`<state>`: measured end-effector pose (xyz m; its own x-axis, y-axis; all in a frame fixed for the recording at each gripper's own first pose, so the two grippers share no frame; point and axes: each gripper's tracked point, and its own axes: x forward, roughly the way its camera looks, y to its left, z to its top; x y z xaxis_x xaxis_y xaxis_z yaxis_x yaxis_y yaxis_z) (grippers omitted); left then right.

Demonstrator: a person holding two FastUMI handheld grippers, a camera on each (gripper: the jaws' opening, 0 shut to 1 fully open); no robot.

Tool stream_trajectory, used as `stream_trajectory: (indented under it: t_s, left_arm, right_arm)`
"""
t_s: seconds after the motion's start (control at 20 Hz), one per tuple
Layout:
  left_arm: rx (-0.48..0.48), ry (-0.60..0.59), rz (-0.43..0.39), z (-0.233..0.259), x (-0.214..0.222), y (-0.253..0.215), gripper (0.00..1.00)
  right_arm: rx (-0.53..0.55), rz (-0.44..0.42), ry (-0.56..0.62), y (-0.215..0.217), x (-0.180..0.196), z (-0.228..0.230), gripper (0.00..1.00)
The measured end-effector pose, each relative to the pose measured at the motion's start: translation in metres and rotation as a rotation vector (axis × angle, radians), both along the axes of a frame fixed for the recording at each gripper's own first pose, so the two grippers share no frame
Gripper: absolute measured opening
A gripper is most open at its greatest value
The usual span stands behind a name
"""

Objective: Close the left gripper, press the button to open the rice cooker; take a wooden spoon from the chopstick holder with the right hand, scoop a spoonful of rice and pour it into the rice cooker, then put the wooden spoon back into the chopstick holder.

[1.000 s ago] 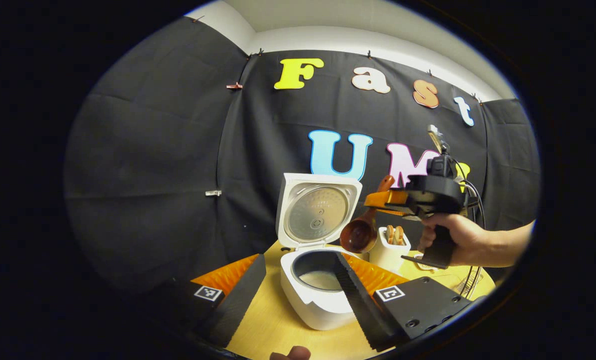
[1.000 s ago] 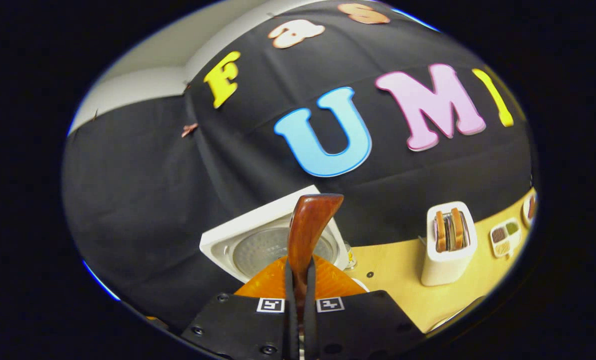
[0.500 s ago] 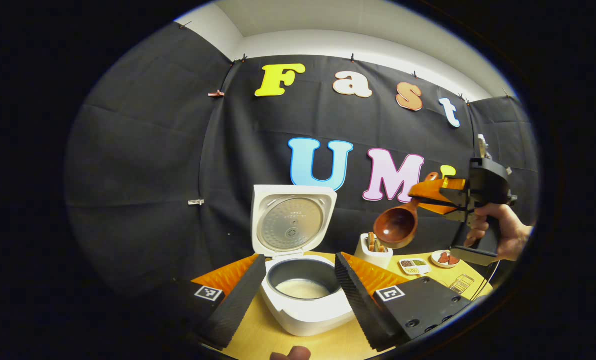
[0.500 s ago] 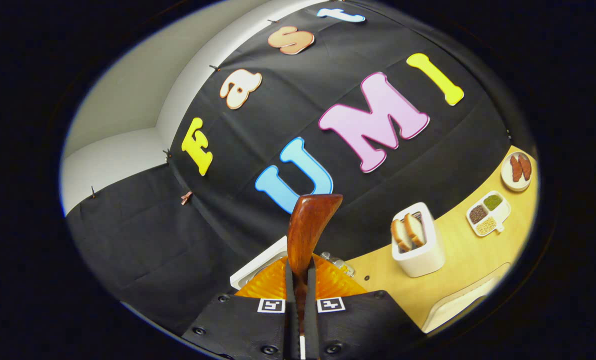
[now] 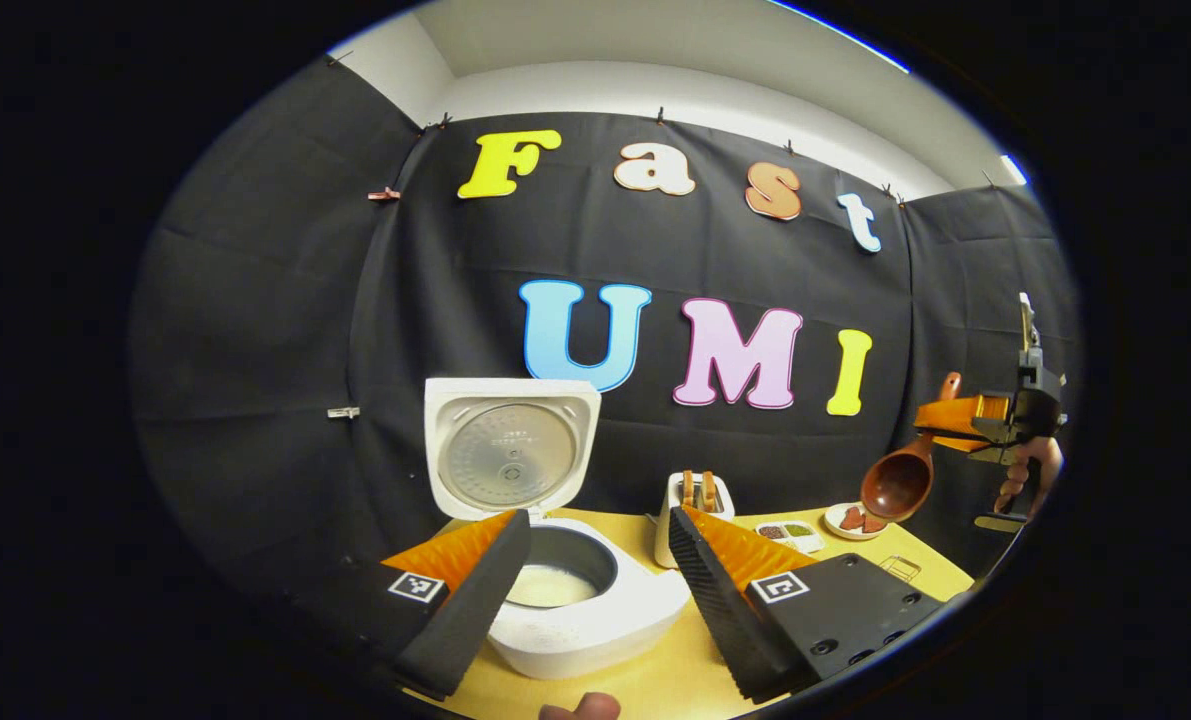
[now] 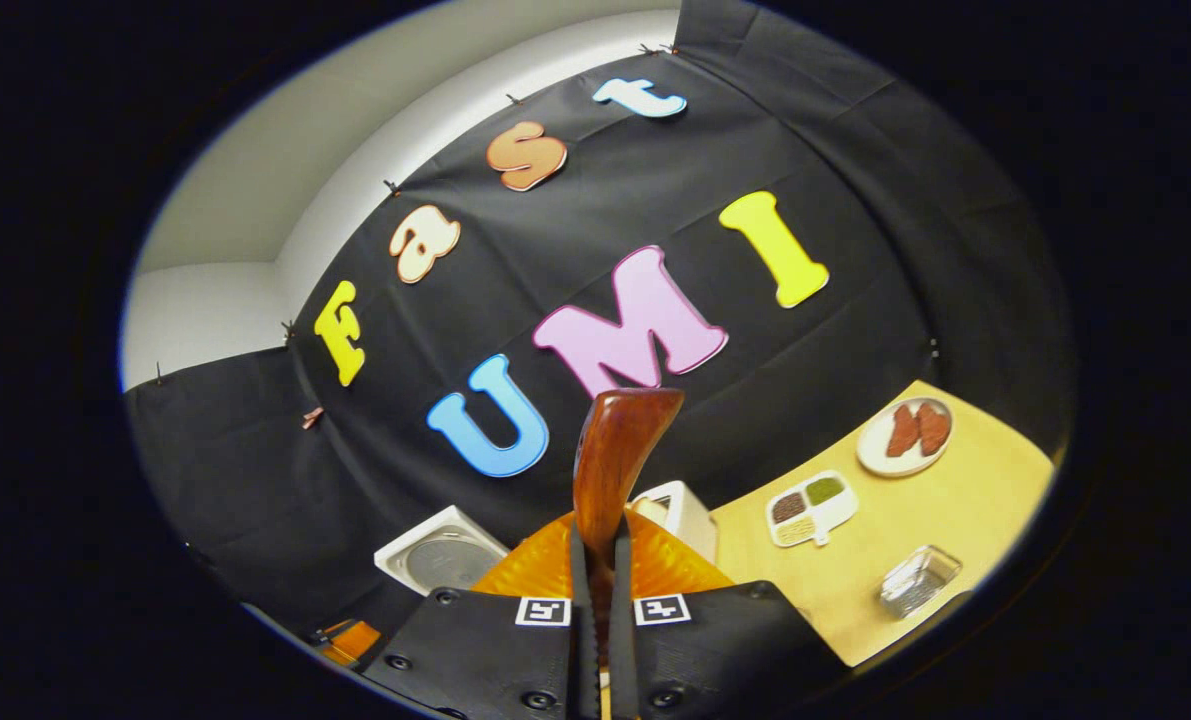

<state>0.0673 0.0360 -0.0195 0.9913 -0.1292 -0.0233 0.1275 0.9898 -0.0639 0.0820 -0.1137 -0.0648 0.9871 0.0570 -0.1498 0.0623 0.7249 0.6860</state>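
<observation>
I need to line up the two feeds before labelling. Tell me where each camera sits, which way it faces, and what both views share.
Left gripper view: rides the left gripper, level, facing the open rice cooker and wall; its open fingers show, plus the right gripper and a hand far right.
Right gripper view: rides the right gripper, tilted, facing the wall over the table; its fingers clamp the wooden spoon.
Shared: rice cooker lid, white holder, divided dish, plate.

The right hand-held gripper (image 6: pixel 595 640) is clamped tight, raised high; the left hand-held gripper (image 5: pixel 595 560) gapes wide.
</observation>
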Motion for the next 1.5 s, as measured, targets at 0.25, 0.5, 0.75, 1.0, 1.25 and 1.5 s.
stream_trajectory:
  t_s: [0.25, 0.5, 0.75, 1.0, 1.25, 1.5]
  left_arm:
    - [-0.01, 0.018, -0.014, 0.0, 0.005, -0.026, 0.96]
    - [0.024, 0.022, -0.007, 0.004, 0.003, -0.041, 0.95]
    - [0.054, 0.035, 0.031, 0.005, 0.002, -0.047, 0.95]
    - [0.054, 0.05, 0.073, 0.01, 0.006, -0.052, 0.95]
    - [0.089, 0.046, 0.085, 0.016, 0.012, -0.06, 0.95]
    - [0.054, 0.06, 0.06, 0.014, 0.022, -0.073, 0.95]
  right_arm:
    - [-0.121, -0.058, 0.089, -0.08, -0.029, -0.054, 0.08]
    - [-0.32, 0.0, 0.194, -0.113, -0.03, -0.127, 0.08]
    - [-0.406, 0.089, 0.269, -0.116, -0.018, -0.188, 0.09]
    - [-0.352, 0.119, 0.368, -0.115, -0.014, -0.253, 0.08]
    - [-0.21, 0.098, 0.426, -0.114, -0.019, -0.286, 0.11]
    - [-0.146, 0.023, 0.485, -0.128, -0.036, -0.299, 0.17]
